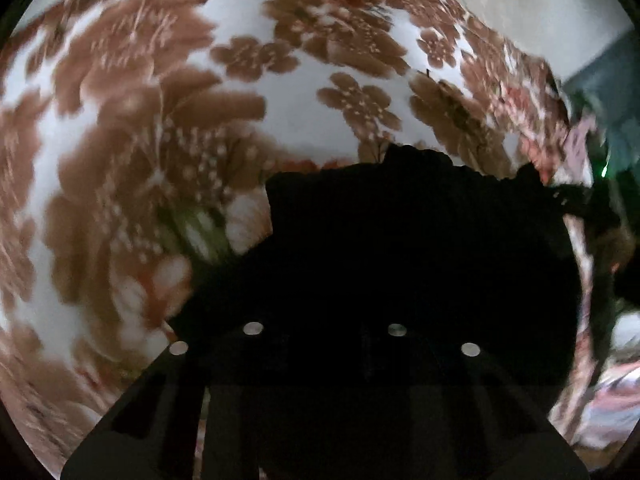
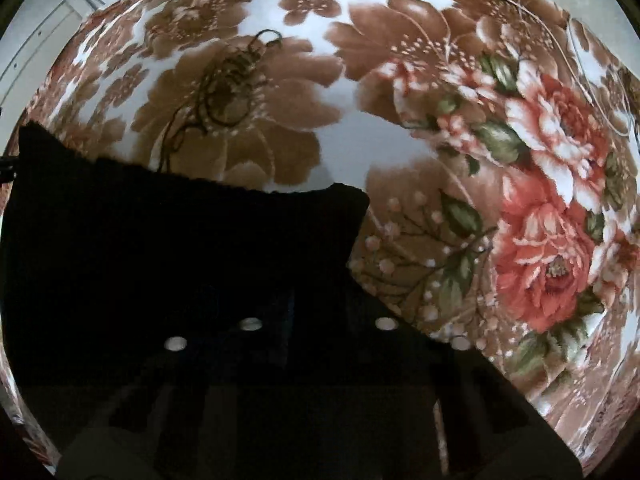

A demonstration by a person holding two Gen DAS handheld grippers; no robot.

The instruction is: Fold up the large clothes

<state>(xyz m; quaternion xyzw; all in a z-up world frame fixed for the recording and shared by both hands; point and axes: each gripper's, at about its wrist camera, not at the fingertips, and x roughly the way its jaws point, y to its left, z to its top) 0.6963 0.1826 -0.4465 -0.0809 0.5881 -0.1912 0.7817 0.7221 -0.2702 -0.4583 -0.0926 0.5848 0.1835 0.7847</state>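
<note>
Where it drapes, the black garment (image 2: pixel 180 248) looks featureless.

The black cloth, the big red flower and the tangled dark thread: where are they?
black cloth (image 2: pixel 180 248): right wrist view, the middle of its dark spread.
big red flower (image 2: pixel 548 256): right wrist view, its petals on the flowered blanket.
tangled dark thread (image 2: pixel 228 92): right wrist view, the looped knot.

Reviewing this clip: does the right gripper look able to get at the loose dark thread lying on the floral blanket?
Probably yes. The dark thread tangle lies exposed on the brown floral blanket, beyond the black garment edge; the right gripper sits low over that garment, so it must let go first.
</note>
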